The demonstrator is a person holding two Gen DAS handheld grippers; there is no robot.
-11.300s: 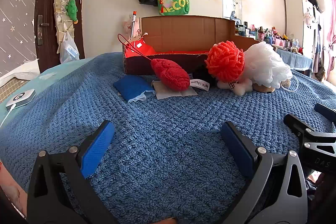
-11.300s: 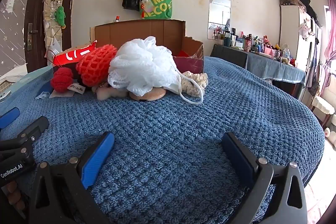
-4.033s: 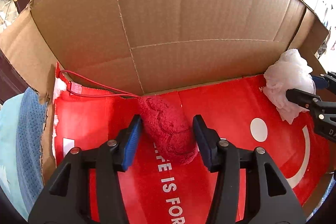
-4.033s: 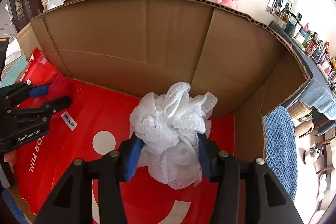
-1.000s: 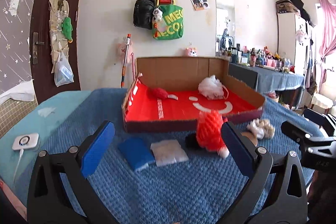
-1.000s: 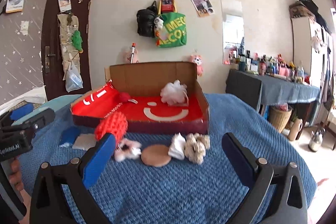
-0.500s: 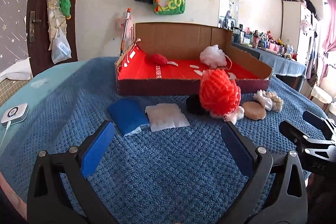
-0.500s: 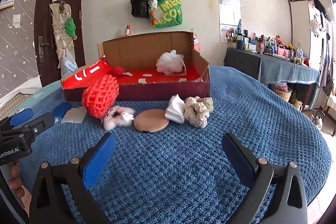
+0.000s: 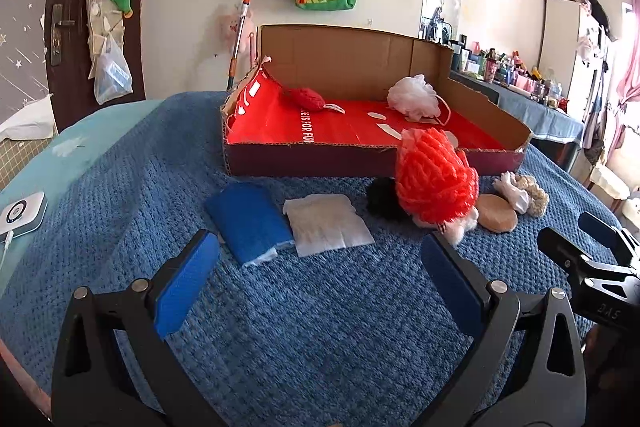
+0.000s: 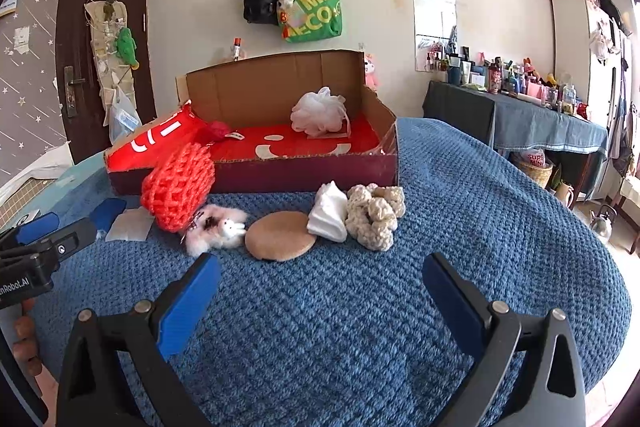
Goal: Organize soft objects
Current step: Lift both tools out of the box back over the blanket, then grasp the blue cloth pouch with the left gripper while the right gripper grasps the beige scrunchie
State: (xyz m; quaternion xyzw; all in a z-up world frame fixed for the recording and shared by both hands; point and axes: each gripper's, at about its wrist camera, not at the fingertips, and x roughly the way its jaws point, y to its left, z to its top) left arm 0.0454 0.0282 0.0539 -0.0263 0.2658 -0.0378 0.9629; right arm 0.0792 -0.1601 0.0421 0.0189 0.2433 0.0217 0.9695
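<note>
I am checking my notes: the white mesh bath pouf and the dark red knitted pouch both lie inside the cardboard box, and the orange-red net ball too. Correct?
Not quite: the orange-red net ball sits outside the cardboard box, on the blue blanket, as the right wrist view shows.

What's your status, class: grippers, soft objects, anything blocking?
Left gripper open, right gripper open, both empty. White pouf and red knit in box. Orange pouf on blanket. Nothing blocking.

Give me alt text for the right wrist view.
The open right gripper hovers over a blue blanket, facing a row of soft items: an orange mesh pouf, a tan round pad and a beige knit bundle. Behind them, a cardboard box already holds a white pouf.
</note>
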